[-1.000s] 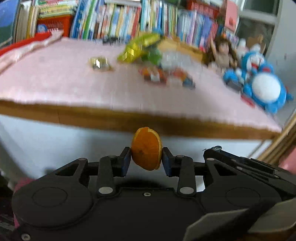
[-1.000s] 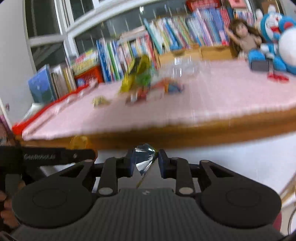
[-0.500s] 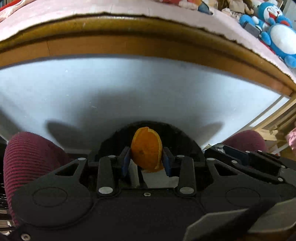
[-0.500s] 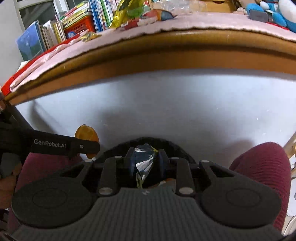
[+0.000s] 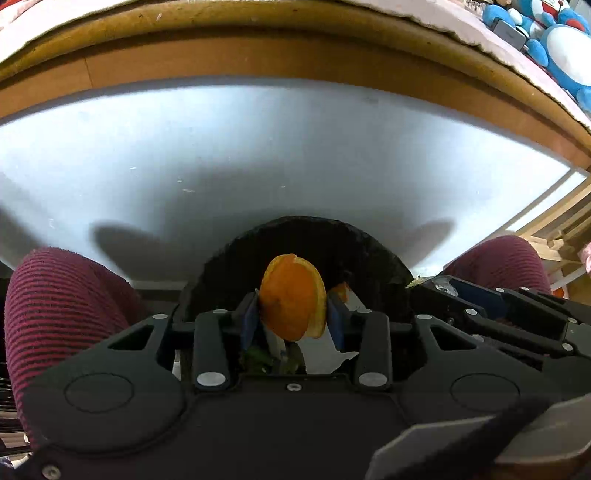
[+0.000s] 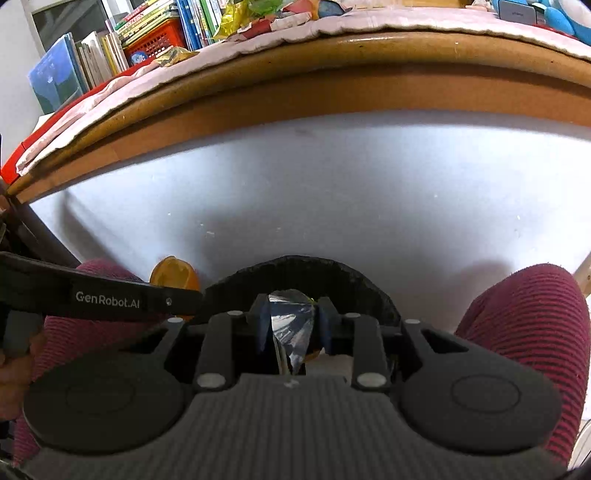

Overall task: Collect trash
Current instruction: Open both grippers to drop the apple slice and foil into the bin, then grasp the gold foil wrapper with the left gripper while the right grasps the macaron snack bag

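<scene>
Trash half collected: two pieces held over the black bin (image 5: 295,236), none released.
Worktop (image 6: 332,51) above carries several wrappers (image 6: 258,14) not yet gathered; bin below, between the person's knees, already holds scraps. Left gripper (image 5: 293,314) jaws clamp an orange peel (image 5: 291,299); right gripper (image 6: 291,319) jaws pinch a foil wrapper (image 6: 290,325).

Both wrist views—low, facing table front (image 5: 295,155) (shared bin (image 6: 303,269)).
</scene>
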